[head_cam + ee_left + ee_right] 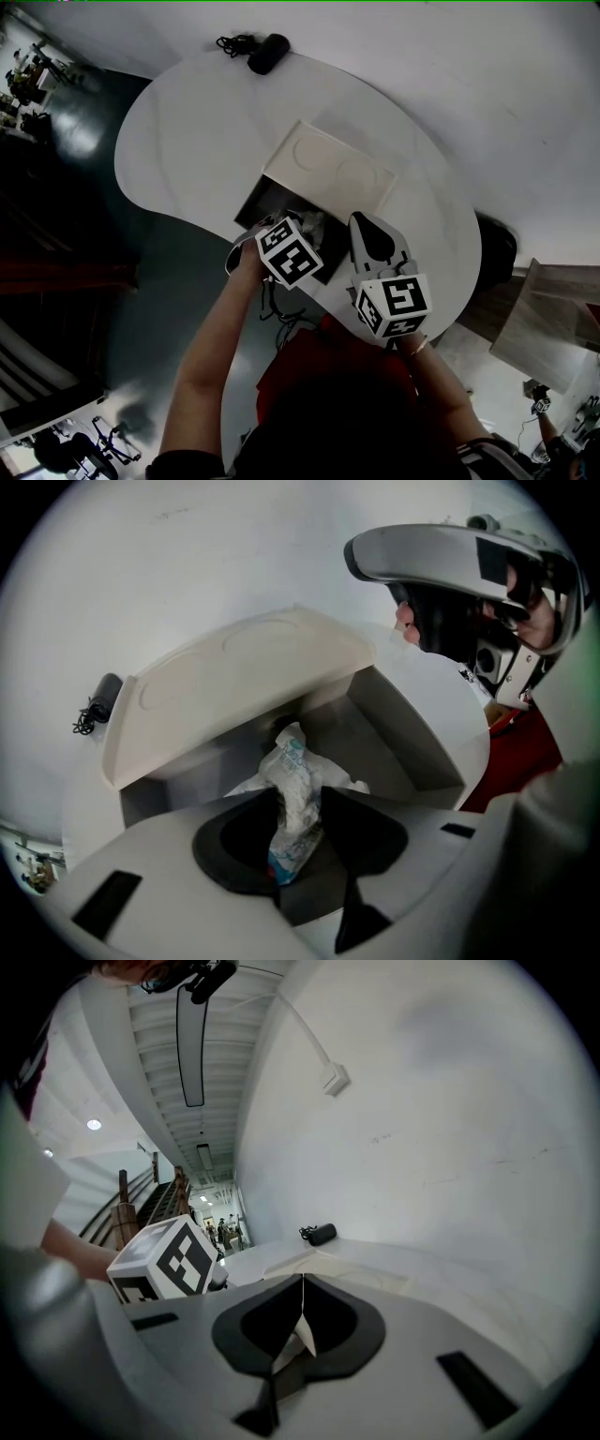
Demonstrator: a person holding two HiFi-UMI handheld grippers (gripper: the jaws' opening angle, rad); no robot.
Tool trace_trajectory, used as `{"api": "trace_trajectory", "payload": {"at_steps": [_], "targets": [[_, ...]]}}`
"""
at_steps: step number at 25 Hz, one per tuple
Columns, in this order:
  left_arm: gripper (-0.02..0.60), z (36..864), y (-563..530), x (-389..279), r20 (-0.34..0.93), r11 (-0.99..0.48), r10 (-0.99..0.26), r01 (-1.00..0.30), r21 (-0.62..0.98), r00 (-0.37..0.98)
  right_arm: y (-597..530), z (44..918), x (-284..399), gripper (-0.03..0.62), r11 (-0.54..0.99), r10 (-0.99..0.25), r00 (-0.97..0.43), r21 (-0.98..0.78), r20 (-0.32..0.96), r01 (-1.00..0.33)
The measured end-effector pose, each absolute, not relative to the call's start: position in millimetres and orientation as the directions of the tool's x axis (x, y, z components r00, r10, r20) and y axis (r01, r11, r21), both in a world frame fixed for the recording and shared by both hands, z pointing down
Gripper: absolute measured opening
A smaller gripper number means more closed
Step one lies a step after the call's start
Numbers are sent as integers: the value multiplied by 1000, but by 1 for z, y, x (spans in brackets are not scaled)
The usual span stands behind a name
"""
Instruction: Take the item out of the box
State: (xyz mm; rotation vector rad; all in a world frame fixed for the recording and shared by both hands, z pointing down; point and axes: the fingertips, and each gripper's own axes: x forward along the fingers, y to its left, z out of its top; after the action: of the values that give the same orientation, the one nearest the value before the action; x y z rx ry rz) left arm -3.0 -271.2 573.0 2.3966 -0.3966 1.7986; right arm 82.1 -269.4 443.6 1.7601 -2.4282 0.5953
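Note:
An open box point(255, 202) sits on the white table point(187, 141), its pale lid point(328, 173) folded back. Inside the box point(403, 752) lies a crumpled white packet point(295, 771) with blue print. My left gripper point(300, 803) reaches into the box, and its dark pads press the packet from both sides. In the head view the left gripper point(305, 230) is over the box's near edge, its jaws hidden under the marker cube. My right gripper point(367, 230) hovers just right of it, above the table. Its jaws point(302, 1288) meet along a thin line with nothing held.
A black cylindrical object with a cord point(267, 52) lies at the table's far edge, also seen in the right gripper view point(322, 1234). The table's near edge curves just below the box. A dark floor lies to the left, a white wall behind.

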Motion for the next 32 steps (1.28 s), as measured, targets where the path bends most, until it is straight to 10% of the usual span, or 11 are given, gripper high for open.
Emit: {"api": "trace_trajectory", "payload": {"at_steps": [32], "targets": [[89, 523, -271, -7, 814, -865, -452, -402, -301, 365, -245, 432, 74, 15, 272, -899, -332, -231, 285, -934]]}}
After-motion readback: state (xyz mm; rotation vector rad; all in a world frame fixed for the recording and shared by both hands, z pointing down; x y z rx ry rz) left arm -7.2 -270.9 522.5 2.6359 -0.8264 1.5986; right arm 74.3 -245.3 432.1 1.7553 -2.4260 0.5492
